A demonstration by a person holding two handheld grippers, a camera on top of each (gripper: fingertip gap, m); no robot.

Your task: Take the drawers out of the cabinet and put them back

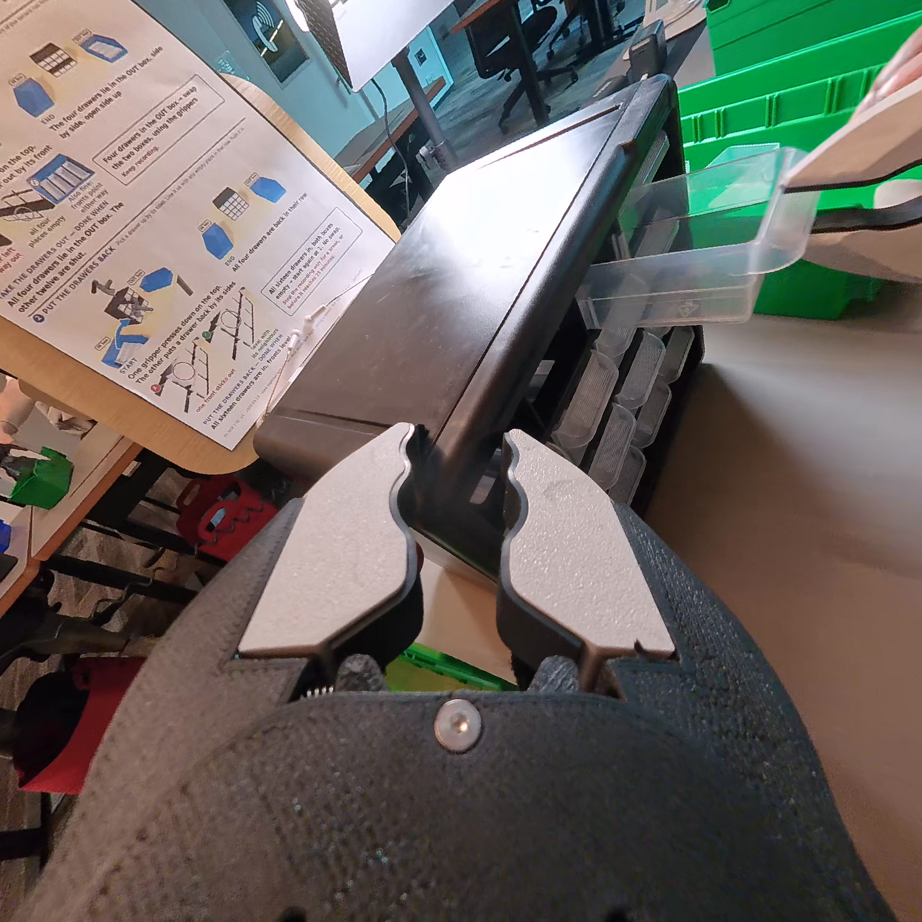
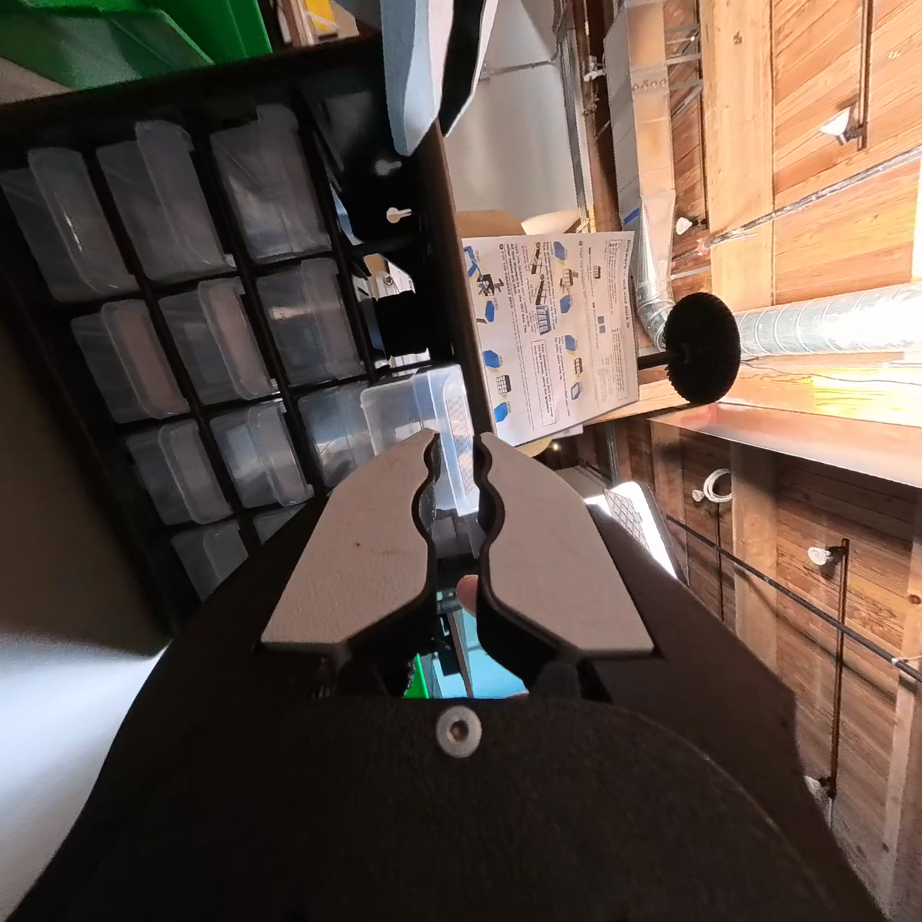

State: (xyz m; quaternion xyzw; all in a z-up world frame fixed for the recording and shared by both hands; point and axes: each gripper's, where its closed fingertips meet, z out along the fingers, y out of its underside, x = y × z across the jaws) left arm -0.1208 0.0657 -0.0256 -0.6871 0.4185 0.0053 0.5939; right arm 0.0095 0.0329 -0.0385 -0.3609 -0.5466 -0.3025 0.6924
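Observation:
A black cabinet (image 1: pixel 474 259) with several clear drawers stands on a beige table. My left gripper (image 1: pixel 460 438) sits at the near end of the cabinet's top front edge, its fingers closed against that edge from both sides. My right gripper (image 2: pixel 458 439) is shut on the front lip of a clear drawer (image 2: pixel 414 404) in the top row. In the left wrist view that drawer (image 1: pixel 698 259) sticks far out of the cabinet, level, with the right gripper (image 1: pixel 798 207) on its front. The three other top-row slots (image 2: pixel 394 299) look empty. The lower rows hold their drawers (image 2: pixel 199 209).
Green crates (image 1: pixel 798 100) stand behind the cabinet. A printed instruction sheet (image 1: pixel 149 224) on a wooden board leans at the cabinet's left. Bare beige table (image 1: pixel 798 499) lies in front of the cabinet. A person's fingertip (image 2: pixel 469 593) shows behind my right gripper's fingers.

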